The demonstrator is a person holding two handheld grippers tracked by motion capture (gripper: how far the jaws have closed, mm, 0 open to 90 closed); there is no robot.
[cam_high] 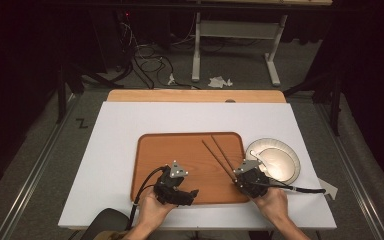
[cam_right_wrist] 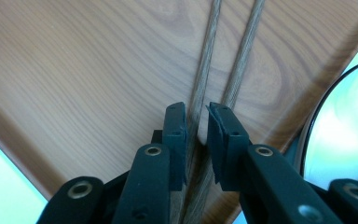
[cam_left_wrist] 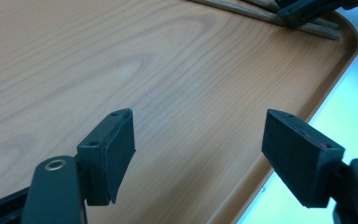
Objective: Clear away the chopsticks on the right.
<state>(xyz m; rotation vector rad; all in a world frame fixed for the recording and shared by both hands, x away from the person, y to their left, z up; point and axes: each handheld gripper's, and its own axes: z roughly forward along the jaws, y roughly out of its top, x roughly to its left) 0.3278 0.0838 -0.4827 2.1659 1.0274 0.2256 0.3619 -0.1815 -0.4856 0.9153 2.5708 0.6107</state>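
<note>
The right gripper (cam_right_wrist: 197,123) has its fingers closed on the chopsticks' (cam_right_wrist: 205,74) near ends, seemingly both. They run toward eleven o'clock across the tray (cam_high: 150,165). Light, stiff, slippery: pinch together. The left gripper (cam_left_wrist: 198,140) gapes, holding nothing.

The left gripper (cam_left_wrist: 198,154) hangs wide open over the bare wooden tray (cam_left_wrist: 158,70). At the top edge, chopsticks (cam_left_wrist: 261,16) lie on the tray, apparently pinched by a dark gripper tip (cam_left_wrist: 303,10). White surface (cam_left_wrist: 354,116) shows beyond the rim.
</note>
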